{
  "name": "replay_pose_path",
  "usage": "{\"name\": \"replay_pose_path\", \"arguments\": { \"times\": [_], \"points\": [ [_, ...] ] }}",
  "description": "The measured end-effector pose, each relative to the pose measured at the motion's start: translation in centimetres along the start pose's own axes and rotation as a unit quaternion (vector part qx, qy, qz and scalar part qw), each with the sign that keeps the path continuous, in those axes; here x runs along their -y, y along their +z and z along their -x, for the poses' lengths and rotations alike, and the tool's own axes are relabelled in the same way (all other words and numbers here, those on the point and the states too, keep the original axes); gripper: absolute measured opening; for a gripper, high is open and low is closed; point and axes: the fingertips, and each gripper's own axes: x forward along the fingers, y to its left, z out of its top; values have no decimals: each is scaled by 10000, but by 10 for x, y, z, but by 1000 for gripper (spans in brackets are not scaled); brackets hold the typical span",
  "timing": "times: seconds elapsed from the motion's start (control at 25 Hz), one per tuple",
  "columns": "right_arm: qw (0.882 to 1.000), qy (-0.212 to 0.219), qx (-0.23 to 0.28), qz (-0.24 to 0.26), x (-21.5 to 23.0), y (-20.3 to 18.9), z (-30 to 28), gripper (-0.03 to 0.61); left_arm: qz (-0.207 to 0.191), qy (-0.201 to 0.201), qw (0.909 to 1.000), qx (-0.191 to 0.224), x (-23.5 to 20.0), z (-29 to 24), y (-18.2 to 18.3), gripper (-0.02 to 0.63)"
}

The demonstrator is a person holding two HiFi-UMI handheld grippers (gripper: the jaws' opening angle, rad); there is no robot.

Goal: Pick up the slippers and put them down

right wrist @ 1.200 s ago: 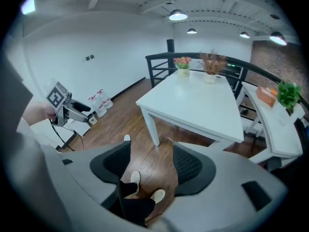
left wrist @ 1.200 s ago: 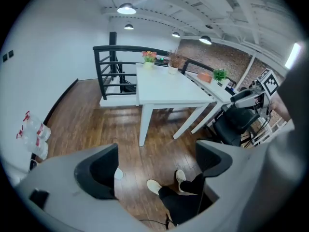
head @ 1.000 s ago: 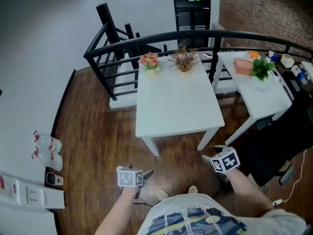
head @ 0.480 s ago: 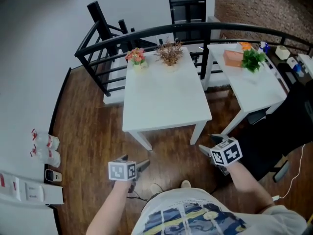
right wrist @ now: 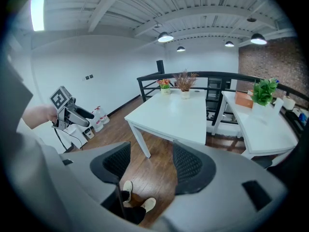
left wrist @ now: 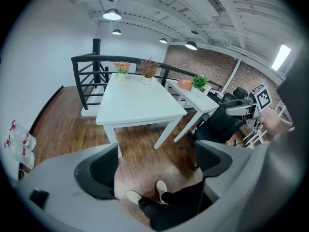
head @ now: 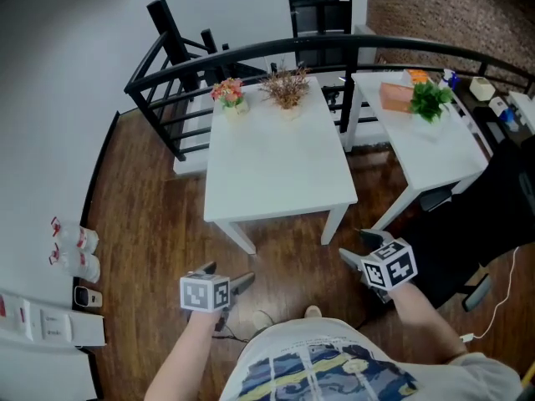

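Two pale slippers [head: 263, 318] [head: 313, 312] show on the person's feet on the wooden floor, at the bottom of the head view. They also appear low in the left gripper view [left wrist: 133, 195] and in the right gripper view [right wrist: 148, 204]. My left gripper [head: 227, 276] hangs in the air above and left of the feet, jaws apart with nothing between them [left wrist: 157, 163]. My right gripper [head: 358, 247] hovers to the right of the feet, also open and empty [right wrist: 152, 163]. Neither gripper touches a slipper.
A white table [head: 276, 165] stands just ahead with flower pots [head: 230, 97] at its far edge. A second white table [head: 426, 149] is at the right, with a black chair [head: 468, 241] below it. A black railing [head: 251, 61] runs behind, and bottles [head: 75, 253] stand by the left wall.
Both grippers have lifted a little and shifted across the floor. The head view has swung, so the tables sit further left. The jaws stand as before.
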Motion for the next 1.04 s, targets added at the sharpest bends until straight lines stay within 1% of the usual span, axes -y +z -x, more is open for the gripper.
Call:
{"name": "replay_pose_path", "arguments": {
  "times": [0.24, 0.48, 0.72, 1.04],
  "points": [
    [10000, -40, -40, -5, -2, -7, 7, 299, -111, -71, 9999, 46, 6, 6, 3, 502],
    [10000, -22, -80, 39, -13, -7, 10, 299, -83, -188, 9997, 124, 8, 10, 6, 502],
    [9998, -87, -39, 161, -22, -1, 9, 298, 0, -214, 9996, 159, 0, 15, 3, 502],
    [9997, -73, -75, 207, -39, 5, 2, 298, 4, -254, 9995, 197, -14, 23, 2, 502]
  ]
}}
